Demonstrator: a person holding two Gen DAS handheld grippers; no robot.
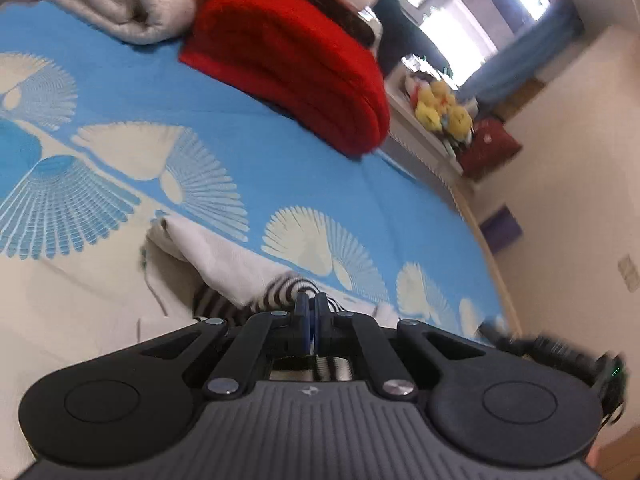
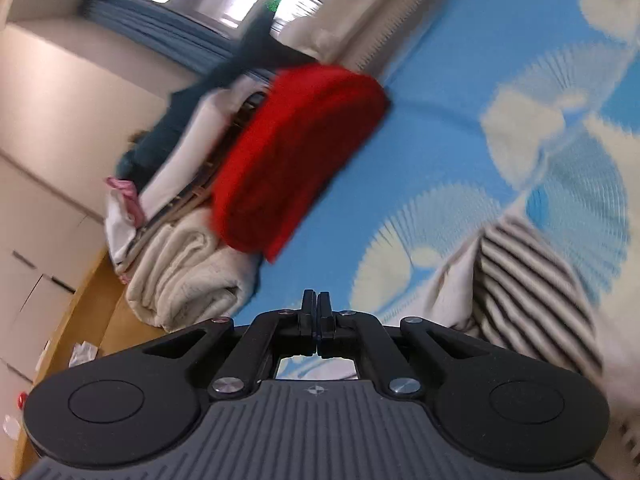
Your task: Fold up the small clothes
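A small white garment with a black-and-white striped part (image 1: 224,264) lies on the blue patterned bed cover (image 1: 280,152). My left gripper (image 1: 311,304) has its jaws closed, and the striped cloth bunches right at and under its tips, so it looks shut on the garment. In the right wrist view the same garment (image 2: 520,280) lies to the right of my right gripper (image 2: 316,304), which is shut with nothing between its fingers and sits over the bed cover (image 2: 420,160). The right wrist view is blurred.
A folded red blanket (image 1: 296,76) and a cream towel roll (image 1: 120,4) lie at the far side of the bed; both show in the right wrist view, the blanket (image 2: 296,152) and the towel (image 2: 188,276). Yellow plush toys (image 1: 440,108) sit on a shelf beyond the bed.
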